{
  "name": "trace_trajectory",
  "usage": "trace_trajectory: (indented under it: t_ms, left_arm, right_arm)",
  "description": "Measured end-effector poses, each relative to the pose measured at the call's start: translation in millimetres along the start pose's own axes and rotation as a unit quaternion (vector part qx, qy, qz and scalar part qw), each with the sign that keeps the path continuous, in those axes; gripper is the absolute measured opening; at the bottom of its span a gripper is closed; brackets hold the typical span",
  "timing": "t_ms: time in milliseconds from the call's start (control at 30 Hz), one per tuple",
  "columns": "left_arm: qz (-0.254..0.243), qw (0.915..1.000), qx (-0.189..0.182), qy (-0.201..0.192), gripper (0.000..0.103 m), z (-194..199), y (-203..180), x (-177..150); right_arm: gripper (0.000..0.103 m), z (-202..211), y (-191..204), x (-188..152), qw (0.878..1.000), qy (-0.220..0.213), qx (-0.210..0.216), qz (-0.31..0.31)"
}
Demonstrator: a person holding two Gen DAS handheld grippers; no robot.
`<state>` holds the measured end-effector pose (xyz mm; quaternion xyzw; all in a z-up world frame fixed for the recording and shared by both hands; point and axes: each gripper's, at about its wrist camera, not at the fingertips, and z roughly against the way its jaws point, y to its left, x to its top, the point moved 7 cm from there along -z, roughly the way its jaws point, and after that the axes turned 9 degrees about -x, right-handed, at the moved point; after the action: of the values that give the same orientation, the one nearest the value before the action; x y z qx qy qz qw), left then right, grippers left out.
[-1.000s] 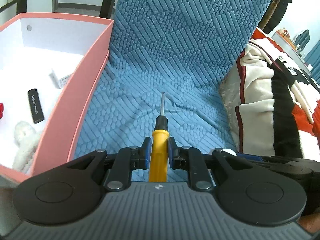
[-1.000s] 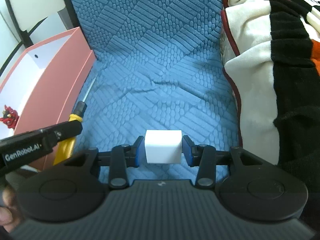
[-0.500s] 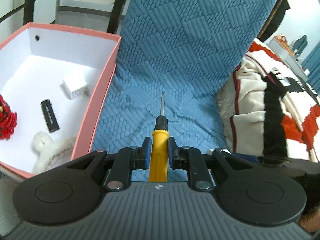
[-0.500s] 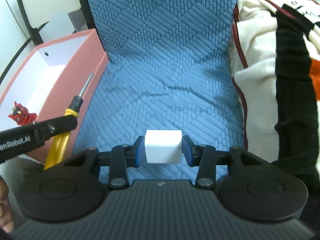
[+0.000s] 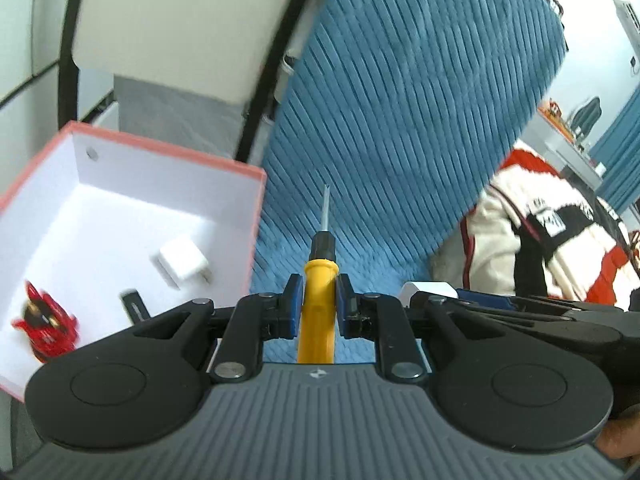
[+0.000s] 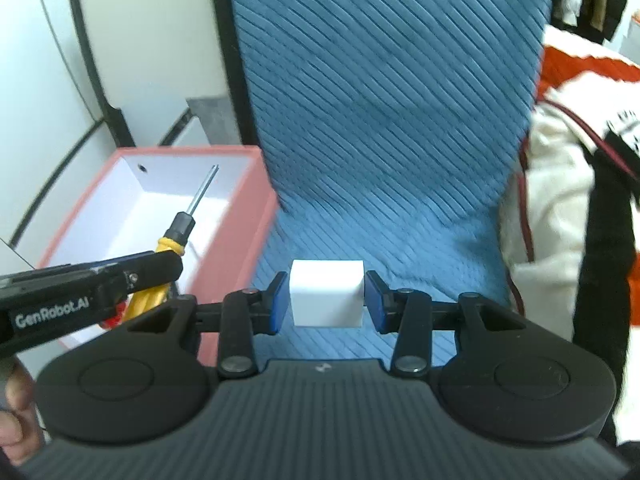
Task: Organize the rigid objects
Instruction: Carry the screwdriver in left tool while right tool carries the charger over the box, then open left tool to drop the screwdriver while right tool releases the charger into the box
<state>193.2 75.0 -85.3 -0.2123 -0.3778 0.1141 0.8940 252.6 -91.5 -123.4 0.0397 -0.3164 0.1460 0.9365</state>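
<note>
Clamping the yellow screwdriver (image 5: 318, 300) shaft-forward, the left gripper (image 5: 316, 306) sits nearer the pink box (image 5: 256, 216) at its left than the right gripper (image 6: 325, 300), which pinches a white cube (image 6: 326, 298).

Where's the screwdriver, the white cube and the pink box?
screwdriver (image 5: 319, 304), left wrist view, on the yellow handle between the gripper's fingers.
white cube (image 6: 326, 293), right wrist view, on its front face.
pink box (image 6: 240, 256), right wrist view, on its outer side wall.

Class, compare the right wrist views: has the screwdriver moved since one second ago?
Yes. The screwdriver, clamped in the left hand-held gripper, has moved up and over the pink box; its tip now points into the box's interior.
</note>
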Motion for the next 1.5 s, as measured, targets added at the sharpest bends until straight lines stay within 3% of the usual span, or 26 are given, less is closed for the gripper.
trace_trajectory:
  t_ms: [200,367,567,867,1133,1233,1500]
  left_arm:
    - [0.006,0.9997,0.009,-0.024,0.02,29.2,37.2,33.2]
    - [0.022,0.9989,0.029,-0.029,0.02,40.3,81.1,40.9]
    - [0.048,0.9975,0.05,-0.016,0.02,29.6,135.0,35.9]
    - [0.072,0.9946,0.063,0.04,0.02,-16.4,196.8,21.8]
    - [0.091,0.99,0.07,0.081,0.02,-44.0,228.0,3.4]
    - [0.092,0.9888,0.076,0.09,0.021,-48.9,232.7,-2.8]
    - [0.102,0.9876,0.082,0.087,0.021,-40.1,235.3,-2.6]
  right_arm:
    - [0.044,14.9,46.4,33.6,0.999,-0.026,0.024,0.011]
    - [0.044,11.6,89.6,41.8,0.998,-0.026,0.056,0.021]
    - [0.044,-18.2,133.5,27.6,0.996,-0.002,0.077,0.04]
    - [0.044,-78.1,179.0,-10.6,0.993,0.063,0.075,0.068]
    - [0.045,-116.0,203.2,-39.2,0.987,0.102,0.066,0.102]
    - [0.044,-117.5,209.5,-41.8,0.986,0.09,0.064,0.122]
    - [0.046,-122.0,210.0,-41.6,0.986,0.099,0.07,0.114]
